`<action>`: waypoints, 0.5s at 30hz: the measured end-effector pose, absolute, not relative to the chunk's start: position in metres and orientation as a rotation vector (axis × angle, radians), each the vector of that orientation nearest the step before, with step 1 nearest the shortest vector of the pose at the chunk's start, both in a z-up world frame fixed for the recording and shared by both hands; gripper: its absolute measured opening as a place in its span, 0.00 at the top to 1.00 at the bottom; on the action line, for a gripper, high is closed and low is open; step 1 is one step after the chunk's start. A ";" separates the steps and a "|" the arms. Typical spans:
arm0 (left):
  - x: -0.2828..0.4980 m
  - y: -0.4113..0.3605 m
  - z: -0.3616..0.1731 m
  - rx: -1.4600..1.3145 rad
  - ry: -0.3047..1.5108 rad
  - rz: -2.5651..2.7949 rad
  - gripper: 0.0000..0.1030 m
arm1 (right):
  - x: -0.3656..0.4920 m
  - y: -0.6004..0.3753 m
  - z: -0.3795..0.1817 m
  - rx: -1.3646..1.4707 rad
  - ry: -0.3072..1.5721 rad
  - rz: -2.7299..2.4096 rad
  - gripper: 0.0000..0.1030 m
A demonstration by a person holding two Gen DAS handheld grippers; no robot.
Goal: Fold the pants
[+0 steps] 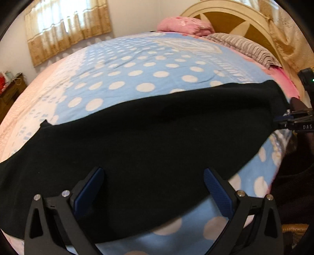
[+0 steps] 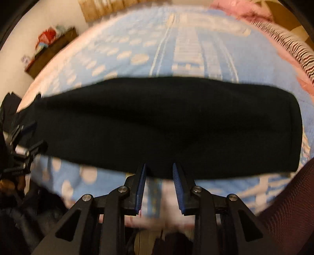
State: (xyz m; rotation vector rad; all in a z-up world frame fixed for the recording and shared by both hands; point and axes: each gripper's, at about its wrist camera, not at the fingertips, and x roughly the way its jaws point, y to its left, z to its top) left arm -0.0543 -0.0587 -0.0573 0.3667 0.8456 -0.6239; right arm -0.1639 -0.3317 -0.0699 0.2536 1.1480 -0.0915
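Observation:
The black pants [image 1: 147, 137] lie flat across a bed as a long folded strip; they also show in the right wrist view [image 2: 166, 125]. My left gripper [image 1: 154, 172] is wide open, its blue pads over the strip's near edge, holding nothing. My right gripper [image 2: 159, 166] is partly open with its tips at the near edge of the pants, and no cloth shows between the pads. The right gripper also shows at the right end of the strip in the left wrist view [image 1: 284, 119]. The left gripper shows at the left edge of the right wrist view [image 2: 29, 143].
The bed has a blue sheet with white dots [image 1: 137, 74]. A pink pillow [image 1: 184, 25], a striped cloth [image 1: 243, 47] and a cream headboard [image 1: 231, 11] are at the far end. A wooden side table [image 1: 9, 92] stands left. A dark red mesh surface [image 2: 294, 206] is at near right.

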 end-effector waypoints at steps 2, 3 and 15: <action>-0.055 -0.061 -0.049 0.344 0.849 -0.658 0.00 | -0.165 -0.332 -0.067 0.229 1.212 -0.086 0.71; -0.055 -0.063 -0.043 0.327 0.839 -0.684 0.00 | -0.165 -0.334 -0.055 0.199 1.175 -0.096 0.71; -0.056 -0.136 -0.059 0.259 0.847 -0.816 0.01 | -0.066 -0.312 -0.045 0.225 1.035 0.125 0.70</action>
